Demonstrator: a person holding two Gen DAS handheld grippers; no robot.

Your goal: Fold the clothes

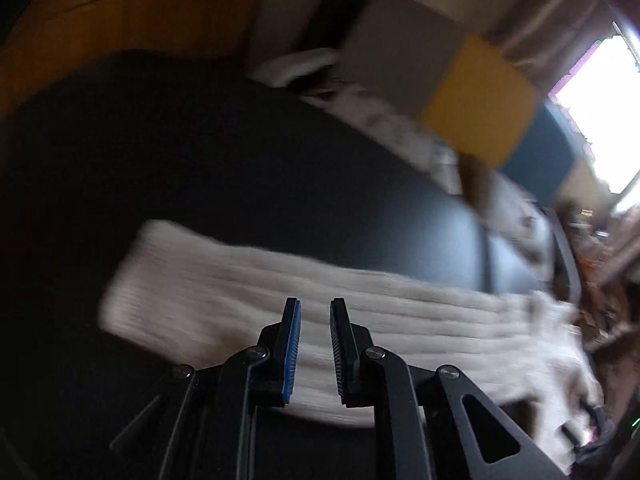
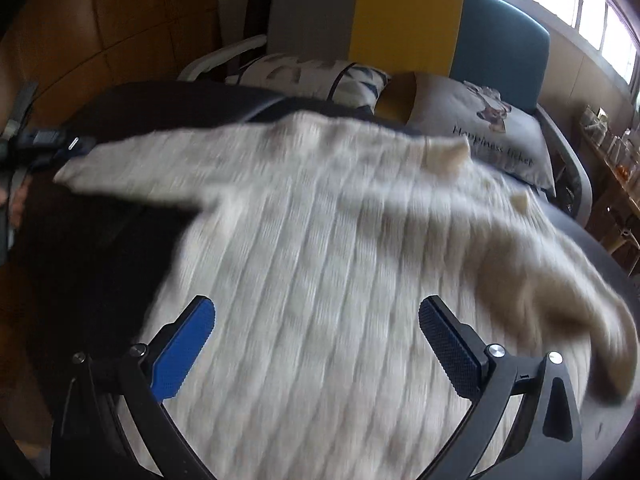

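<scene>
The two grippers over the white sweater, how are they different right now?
The left gripper has its fingers close together with a narrow gap; the right gripper has its fingers spread wide. The left gripper is over a sleeve of the sweater; the right gripper is over its wide body. Both are black with blue pads, point down, and hold nothing.

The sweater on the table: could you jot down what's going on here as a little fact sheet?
garment: cream ribbed sweater, spread flat, sleeves out
surface: dark table
left gripper: jaws narrowly apart over a sleeve, nothing between them
right gripper: wide open above the sweater's body
behind: chair with cushions
sharpness: blurred
</scene>
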